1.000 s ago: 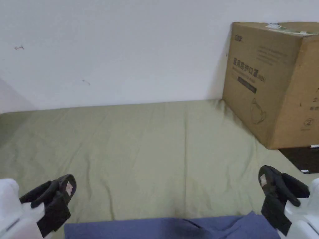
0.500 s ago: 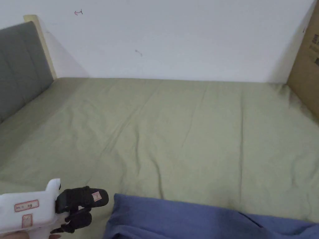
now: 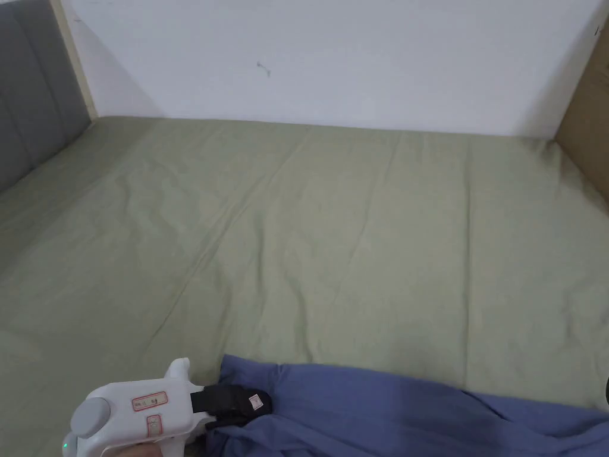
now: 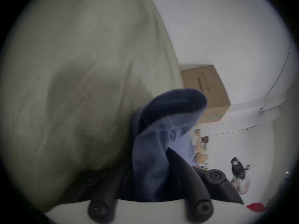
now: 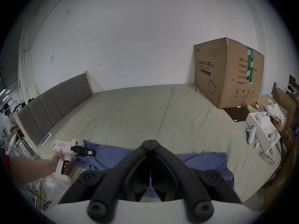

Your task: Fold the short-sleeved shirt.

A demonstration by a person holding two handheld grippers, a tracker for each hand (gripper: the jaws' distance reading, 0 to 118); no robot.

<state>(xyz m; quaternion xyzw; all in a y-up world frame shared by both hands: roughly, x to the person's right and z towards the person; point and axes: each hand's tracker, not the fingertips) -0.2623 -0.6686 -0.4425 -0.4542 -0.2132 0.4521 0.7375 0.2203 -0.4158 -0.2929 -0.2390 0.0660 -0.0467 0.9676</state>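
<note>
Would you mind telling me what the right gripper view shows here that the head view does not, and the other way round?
The right gripper view alone gives the right gripper, jaws closed together above the bed with nothing between them, the hand holding the left gripper, the whole cardboard box, and the far end of the blue shirt. The head view alone adds little: a closer look down on the wrinkled green sheet. Both show the left gripper at the shirt's left end, the grey headboard and the white wall.
</note>
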